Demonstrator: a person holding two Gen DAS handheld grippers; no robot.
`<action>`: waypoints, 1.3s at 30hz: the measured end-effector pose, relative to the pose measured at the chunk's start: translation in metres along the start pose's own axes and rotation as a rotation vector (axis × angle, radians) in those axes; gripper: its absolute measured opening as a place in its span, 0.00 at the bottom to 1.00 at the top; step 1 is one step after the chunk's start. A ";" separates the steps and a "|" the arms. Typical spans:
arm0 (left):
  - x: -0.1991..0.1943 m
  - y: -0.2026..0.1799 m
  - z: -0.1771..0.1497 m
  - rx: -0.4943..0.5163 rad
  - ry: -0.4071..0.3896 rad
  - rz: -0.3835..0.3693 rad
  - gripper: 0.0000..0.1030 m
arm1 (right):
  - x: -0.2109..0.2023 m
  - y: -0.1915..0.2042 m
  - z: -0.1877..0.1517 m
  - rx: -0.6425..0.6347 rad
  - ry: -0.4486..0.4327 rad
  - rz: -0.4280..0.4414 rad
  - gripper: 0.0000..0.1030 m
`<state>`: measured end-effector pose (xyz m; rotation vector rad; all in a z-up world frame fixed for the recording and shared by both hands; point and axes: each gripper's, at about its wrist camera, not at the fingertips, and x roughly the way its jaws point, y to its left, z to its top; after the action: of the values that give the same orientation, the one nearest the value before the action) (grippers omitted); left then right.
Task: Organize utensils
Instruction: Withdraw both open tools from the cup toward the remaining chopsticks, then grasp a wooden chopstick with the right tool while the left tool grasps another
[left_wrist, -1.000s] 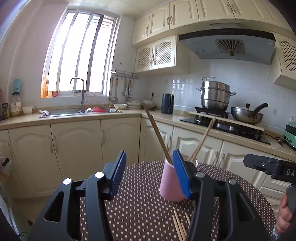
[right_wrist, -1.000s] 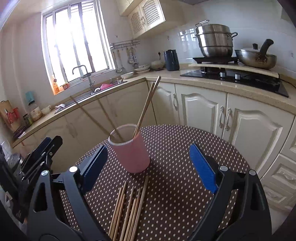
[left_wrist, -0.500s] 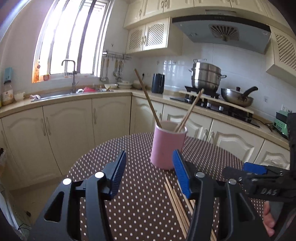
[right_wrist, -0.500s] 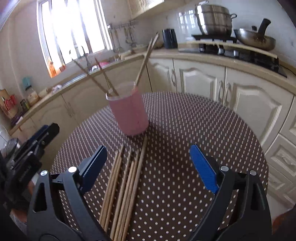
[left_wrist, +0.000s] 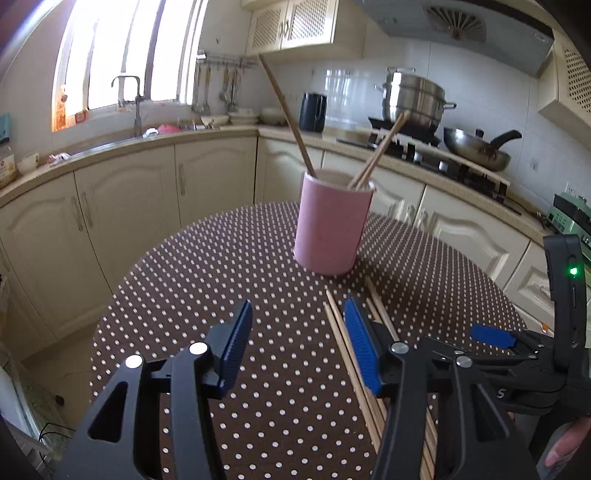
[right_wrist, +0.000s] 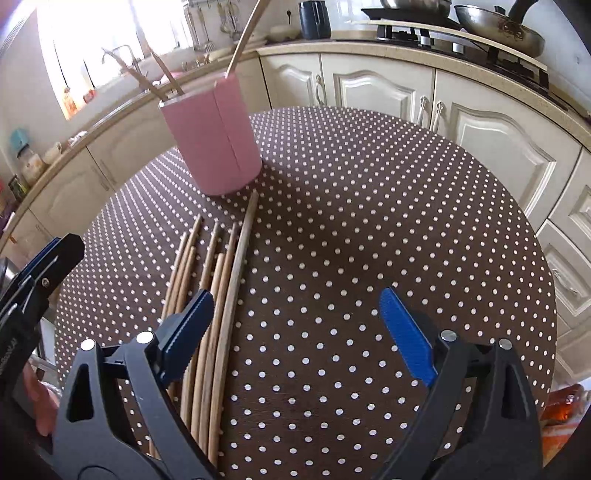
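Note:
A pink cup stands upright on the round dotted table, with a few wooden chopsticks leaning out of it. Several loose chopsticks lie side by side on the cloth in front of the cup. My left gripper hovers open and empty above the table, its right finger over the loose sticks. My right gripper is open and empty too, its left finger above the bundle. Each gripper shows at the edge of the other's view.
Cream cabinets and a worktop curve behind the table. A sink, a black kettle, a steel pot and a pan stand on the worktop. A hand holds the left gripper's handle.
Both grippers have sunk toward the table and tipped downward. The cup and loose chopsticks now sit higher and larger in both views. The jaws have kept the same gap.

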<state>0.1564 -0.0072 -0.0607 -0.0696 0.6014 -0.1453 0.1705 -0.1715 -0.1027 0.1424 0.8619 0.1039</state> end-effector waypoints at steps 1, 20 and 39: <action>0.002 -0.001 0.000 -0.002 0.011 -0.002 0.50 | 0.002 0.001 -0.001 -0.006 0.007 -0.006 0.87; 0.038 -0.006 -0.015 -0.009 0.183 -0.042 0.50 | 0.031 0.011 0.009 -0.024 0.037 -0.187 0.91; 0.050 0.007 -0.019 -0.071 0.242 -0.062 0.51 | 0.030 0.011 0.011 -0.009 0.052 -0.133 0.92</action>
<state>0.1865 -0.0088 -0.1051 -0.1410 0.8466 -0.1939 0.1982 -0.1572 -0.1163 0.0741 0.9202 -0.0136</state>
